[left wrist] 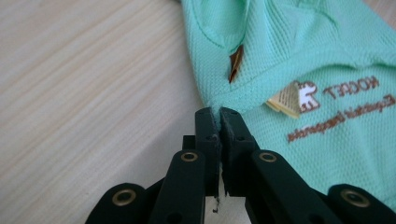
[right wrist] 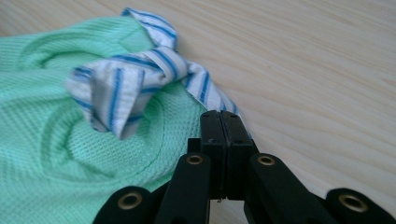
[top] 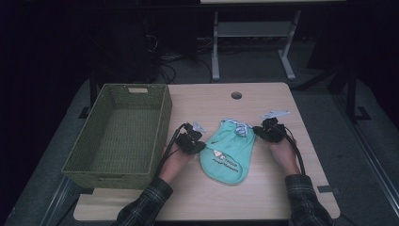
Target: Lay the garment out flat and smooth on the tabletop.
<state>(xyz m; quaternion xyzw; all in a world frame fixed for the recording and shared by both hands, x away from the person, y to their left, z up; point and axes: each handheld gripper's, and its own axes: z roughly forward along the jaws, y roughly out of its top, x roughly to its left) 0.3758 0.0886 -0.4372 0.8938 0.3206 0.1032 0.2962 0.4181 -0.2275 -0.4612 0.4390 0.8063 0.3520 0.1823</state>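
Wooden table [top: 263,193] beside a green basket [top: 120,136]: a mint garment [top: 228,150] lay right of the basket, left gripper [left wrist: 219,112] and right gripper [right wrist: 223,114] clamped on opposite edges; an even, level lift would likely serve best.

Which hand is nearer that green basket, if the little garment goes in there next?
Probably the left gripper: it pinches the mint garment's edge on the side beside the green basket. The right gripper, shut on the opposite edge, is farther away.
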